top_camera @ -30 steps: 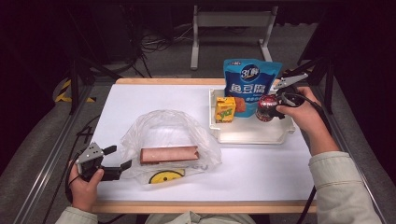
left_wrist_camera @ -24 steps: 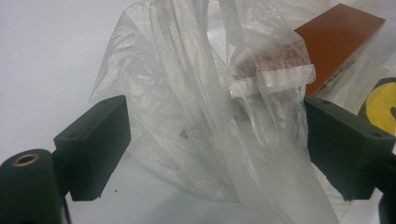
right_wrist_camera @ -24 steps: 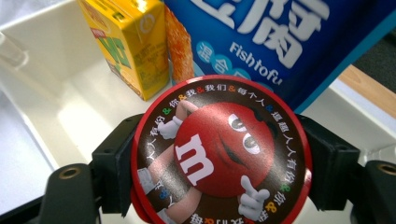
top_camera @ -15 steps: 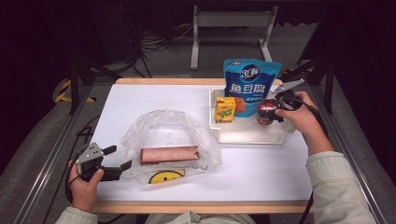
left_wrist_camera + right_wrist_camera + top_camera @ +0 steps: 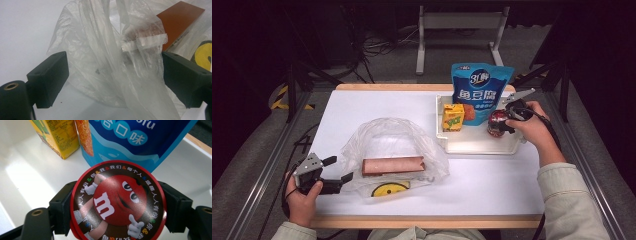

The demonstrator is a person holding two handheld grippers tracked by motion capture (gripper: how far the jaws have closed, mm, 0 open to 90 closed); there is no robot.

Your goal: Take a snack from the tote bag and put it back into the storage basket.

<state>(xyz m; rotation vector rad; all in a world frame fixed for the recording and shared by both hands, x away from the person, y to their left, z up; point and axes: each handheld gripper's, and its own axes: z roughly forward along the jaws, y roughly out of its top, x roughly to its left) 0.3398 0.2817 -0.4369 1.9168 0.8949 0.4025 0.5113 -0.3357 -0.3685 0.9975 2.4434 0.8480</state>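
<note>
- Left tongs (image 5: pixel 338 170) at the near left of the surface (image 5: pixel 377 107), held level, jaws standing wide apart and gripping nothing.
- In the left gripper view, crumpled film of the bag (image 5: pixel 117 65) bunched between those jaws, pads not pressing on it.
- Just beyond the left tongs, inside the bag (image 5: pixel 394 147): a brown bar (image 5: pixel 393 165) lying flat, a yellow disc (image 5: pixel 389 189) on its near side.
- Right tongs (image 5: pixel 501 123) farther off at the right, inside the tray (image 5: pixel 477 147), clamped on the tin (image 5: pixel 497 123) at a wide spread.
- In the right gripper view, round red tin (image 5: pixel 117 201) seated between both jaws, pads against its rim left and right, printed lid toward the camera.
- Tin inside the tray, low above its floor; contact with the floor not clear.
- Just past the right tongs: blue pouch (image 5: pixel 480 91) standing upright at the tray's back wall, right behind the tin.
- Left of the right tongs, beside the pouch: yellow carton (image 5: pixel 453 117), upright in the tray.
- Pouch (image 5: pixel 140 142) and carton (image 5: pixel 58 136) close behind the tin in the right gripper view, white tray floor (image 5: pixel 30 177) beneath.
</note>
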